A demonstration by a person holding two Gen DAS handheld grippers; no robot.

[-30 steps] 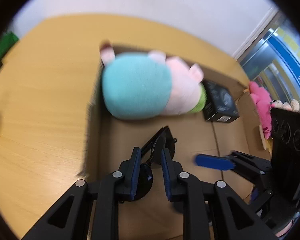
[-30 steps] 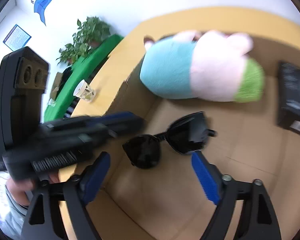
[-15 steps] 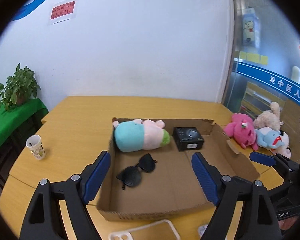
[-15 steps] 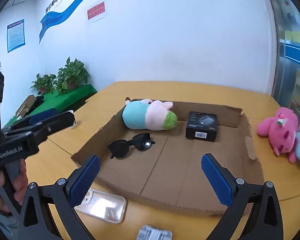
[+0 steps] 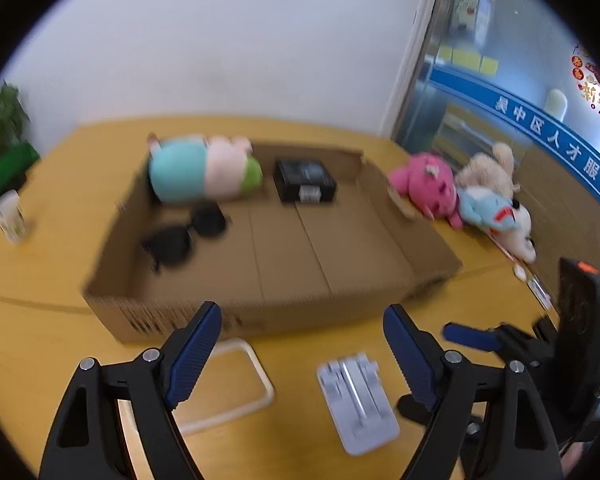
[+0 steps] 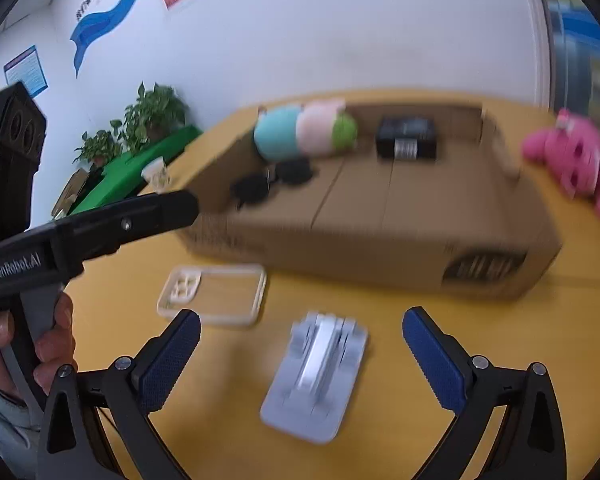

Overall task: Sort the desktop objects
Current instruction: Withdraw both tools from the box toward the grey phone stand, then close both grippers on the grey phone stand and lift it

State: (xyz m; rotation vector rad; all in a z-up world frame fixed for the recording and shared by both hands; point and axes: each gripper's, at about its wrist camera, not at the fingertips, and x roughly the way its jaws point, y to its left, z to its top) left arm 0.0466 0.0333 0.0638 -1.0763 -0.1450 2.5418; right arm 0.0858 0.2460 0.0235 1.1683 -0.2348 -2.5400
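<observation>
Box [image 5: 284,308] on table [image 5: 52,184]. In box: plush [image 5: 204,168] at back left, glasses [image 5: 184,236] just in front of it, small box [image 5: 304,180] to plush's right. Before box: phone case [image 6: 214,294] left, stand [image 6: 320,372] right.

Both wrist views angled down, sharing cardboard box [image 5: 284,308]

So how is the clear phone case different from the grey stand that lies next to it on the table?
The phone case is a see-through, whitish frame and the wood shows through it; the grey stand is solid. The phone case is flat, while the grey stand has a raised ridge along its middle. Both lie on the table, outside the cardboard box.
</observation>
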